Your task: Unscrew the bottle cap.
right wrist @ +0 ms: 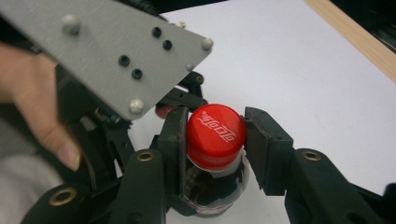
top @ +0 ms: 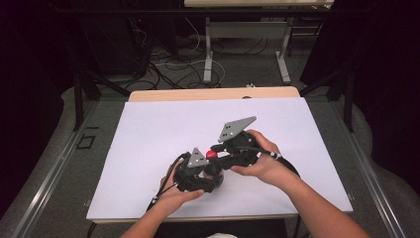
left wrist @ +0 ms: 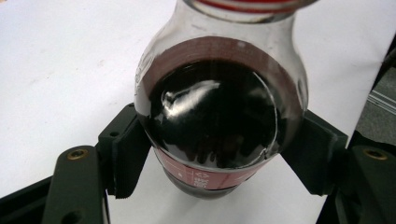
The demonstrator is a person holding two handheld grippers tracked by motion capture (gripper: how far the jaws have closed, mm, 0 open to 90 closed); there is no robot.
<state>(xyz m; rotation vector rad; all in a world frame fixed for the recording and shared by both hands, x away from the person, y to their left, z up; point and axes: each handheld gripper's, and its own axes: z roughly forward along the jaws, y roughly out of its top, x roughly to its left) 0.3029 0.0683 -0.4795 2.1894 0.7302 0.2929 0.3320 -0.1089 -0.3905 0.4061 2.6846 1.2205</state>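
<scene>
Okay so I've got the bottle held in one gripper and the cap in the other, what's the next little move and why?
Probably twist the right gripper to loosen the red cap. Its jaws sit closed on either side of the cap, and the left gripper clamps the body of the dark cola bottle over the white table, so the bottle looks braced against turning. The cap looks fully seated.

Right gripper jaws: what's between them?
The bottle's red cap. In the right gripper view, the right gripper has a pad against each side of it, with the dark cola bottle below.
</scene>
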